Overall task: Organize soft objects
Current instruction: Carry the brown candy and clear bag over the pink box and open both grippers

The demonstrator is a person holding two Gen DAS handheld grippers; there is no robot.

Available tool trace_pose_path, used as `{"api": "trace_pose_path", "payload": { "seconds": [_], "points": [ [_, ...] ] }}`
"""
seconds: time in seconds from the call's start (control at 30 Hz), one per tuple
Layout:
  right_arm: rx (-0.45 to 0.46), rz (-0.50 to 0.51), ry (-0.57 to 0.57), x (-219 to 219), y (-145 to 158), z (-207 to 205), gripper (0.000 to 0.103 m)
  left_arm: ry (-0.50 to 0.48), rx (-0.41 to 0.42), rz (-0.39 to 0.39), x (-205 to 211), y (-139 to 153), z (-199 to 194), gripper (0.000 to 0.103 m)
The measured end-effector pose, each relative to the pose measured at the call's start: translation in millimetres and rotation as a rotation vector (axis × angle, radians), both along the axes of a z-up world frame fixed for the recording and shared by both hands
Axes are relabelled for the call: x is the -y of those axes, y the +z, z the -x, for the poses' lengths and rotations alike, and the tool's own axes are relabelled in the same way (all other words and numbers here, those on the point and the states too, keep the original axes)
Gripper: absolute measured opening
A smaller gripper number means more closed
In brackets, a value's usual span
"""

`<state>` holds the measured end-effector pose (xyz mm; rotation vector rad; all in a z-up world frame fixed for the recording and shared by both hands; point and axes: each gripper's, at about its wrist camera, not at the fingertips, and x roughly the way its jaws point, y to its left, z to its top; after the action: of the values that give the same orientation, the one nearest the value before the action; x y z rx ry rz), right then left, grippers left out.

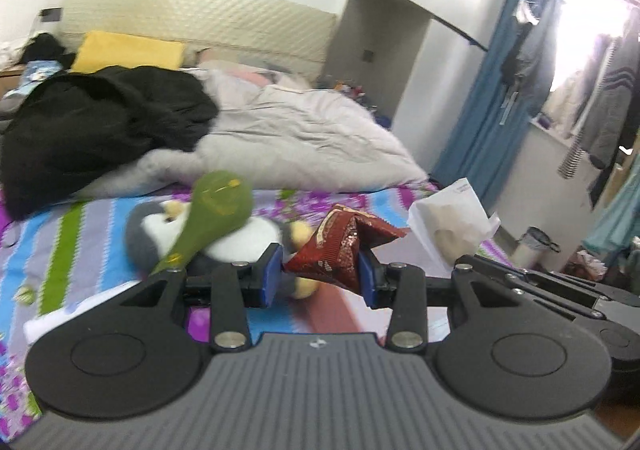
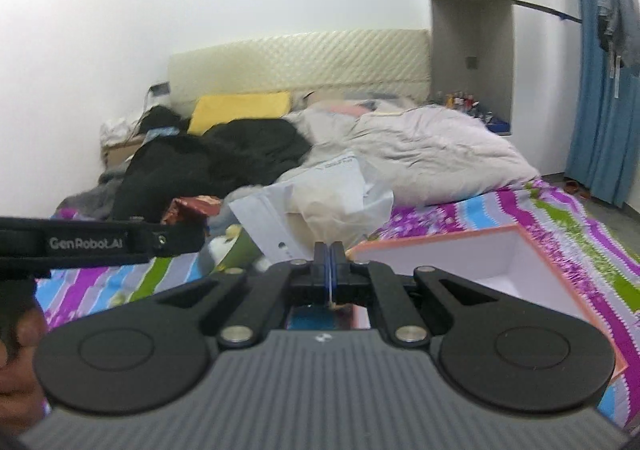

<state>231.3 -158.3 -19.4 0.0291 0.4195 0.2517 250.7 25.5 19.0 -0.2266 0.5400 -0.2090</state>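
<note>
Left gripper (image 1: 318, 276) is clamped on a crumpled red snack packet (image 1: 340, 246), lifted above the striped bedsheet (image 1: 96, 234). Right gripper (image 2: 331, 270) has its jaws pressed together on the edge of a white plastic bag (image 2: 320, 206) (the pinch itself is partly hidden). A pink-rimmed box (image 2: 472, 266) sits empty beside it. Plush penguin (image 1: 160, 234) and green soft piece (image 1: 216, 206) lie loose on the bed, so I judge sorting barely begun.

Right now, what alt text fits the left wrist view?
The left gripper pinches a crumpled red snack packet above a striped bedsheet. Behind lie a penguin plush, a green paddle-shaped object and a white bag.
</note>
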Motion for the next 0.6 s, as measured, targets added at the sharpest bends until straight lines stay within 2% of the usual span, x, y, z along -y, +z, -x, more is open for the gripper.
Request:
{"api": "trace_pose_path", "payload": {
  "seconds": [0.2, 0.33, 0.6],
  "points": [
    [0.003, -0.002, -0.062, 35, 19, -17, 0.005, -0.090, -0.038, 0.023, 39, 6, -31, 0.046],
    [-0.027, -0.018, -0.101, 62, 25, -31, 0.005, -0.145, -0.109, 0.033, 63, -6, -62, 0.046],
    [-0.190, -0.008, -0.155, 106, -5, -79, 0.005, -0.203, -0.247, -0.021, 115, -50, -126, 0.046]
  ]
}}
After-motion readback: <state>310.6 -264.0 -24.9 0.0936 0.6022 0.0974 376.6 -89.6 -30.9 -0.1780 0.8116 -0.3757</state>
